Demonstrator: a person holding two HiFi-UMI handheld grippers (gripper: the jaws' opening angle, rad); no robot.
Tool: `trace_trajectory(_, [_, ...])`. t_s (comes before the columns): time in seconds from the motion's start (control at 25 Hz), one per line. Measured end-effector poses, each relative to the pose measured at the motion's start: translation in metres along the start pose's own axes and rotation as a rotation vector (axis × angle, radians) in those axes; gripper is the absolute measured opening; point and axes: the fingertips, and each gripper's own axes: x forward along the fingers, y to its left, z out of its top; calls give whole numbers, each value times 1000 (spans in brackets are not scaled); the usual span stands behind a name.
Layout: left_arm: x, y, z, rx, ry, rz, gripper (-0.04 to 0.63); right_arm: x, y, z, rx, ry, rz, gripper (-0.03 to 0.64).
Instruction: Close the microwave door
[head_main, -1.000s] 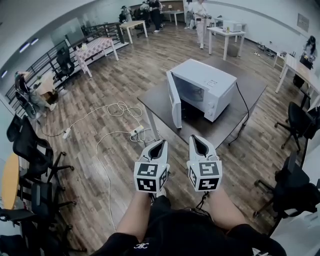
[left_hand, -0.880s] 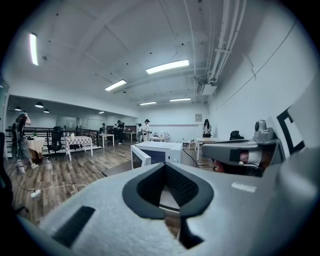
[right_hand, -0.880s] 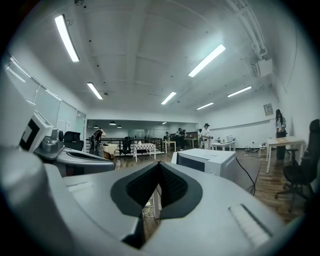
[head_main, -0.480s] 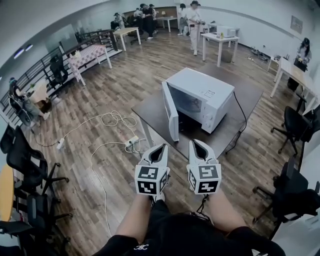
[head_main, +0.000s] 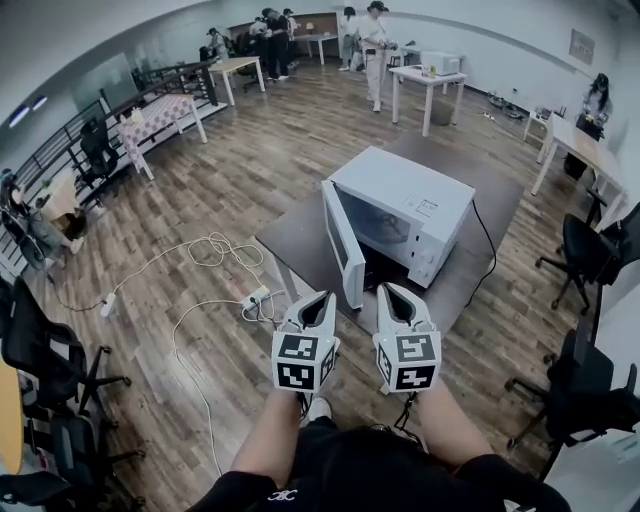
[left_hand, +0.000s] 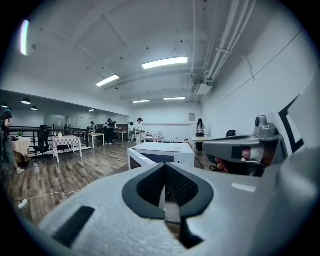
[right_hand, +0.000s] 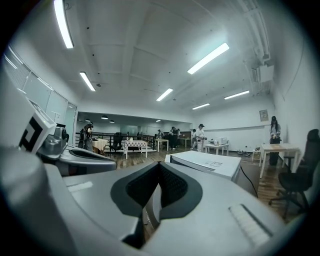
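**Head view.** You hold the left gripper (head_main: 320, 300) and the right gripper (head_main: 390, 292) side by side in front of your body. Both point toward the near edge of the dark desk (head_main: 300, 232), and neither touches the desk or anything on it.

**Left gripper view.** The jaws are closed tip to tip, with nothing between them.

**Right gripper view.** The jaws likewise meet at the tips and hold nothing.

**Task object.** The white microwave (head_main: 405, 190) stands on the desk, set at an angle to its edges. Its door (head_main: 342, 240) stands wide open, hinged at the left of the front and swung out toward the desk's near edge. The dark cavity (head_main: 385, 235) shows beside it. The door's free edge is the part nearest you, ahead of the two grippers and untouched by them. A black cord (head_main: 488, 245) runs from the microwave's right side across the desk and over its edge.

**Surroundings.** White cables (head_main: 215, 248) and a power strip (head_main: 254, 297) lie on the wooden floor (head_main: 250, 160) left of the desk. Black office chairs (head_main: 580, 245) stand at the right. Several people (head_main: 372, 40) stand by pale tables at the far end of the room.
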Motion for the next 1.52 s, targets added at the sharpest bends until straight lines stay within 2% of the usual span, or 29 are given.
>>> trace_trajectory(0.12, [17, 13, -2, 12, 25, -44, 9, 22, -1, 0, 7, 11, -24, 9])
trace_trajectory(0.44, [61, 43, -9, 26, 87, -224, 13, 73, -8, 3, 30, 27, -115, 9])
trace_trajectory(0.8, [99, 56, -33, 85, 138, -476, 120, 116, -21, -14, 59, 74, -256, 9])
trace_trajectory(0.96, [113, 57, -49, 96, 179, -561, 166, 123, -25, -24, 55, 105, -296, 9])
trace_trajectory(1.28, [139, 42, -75, 167, 236, -642, 210, 124, -48, -39, 81, 147, -371, 9])
trace_trajectory(1.52, [160, 32, -94, 233, 301, -633, 215, 124, -68, -45, 103, 160, -389, 9])
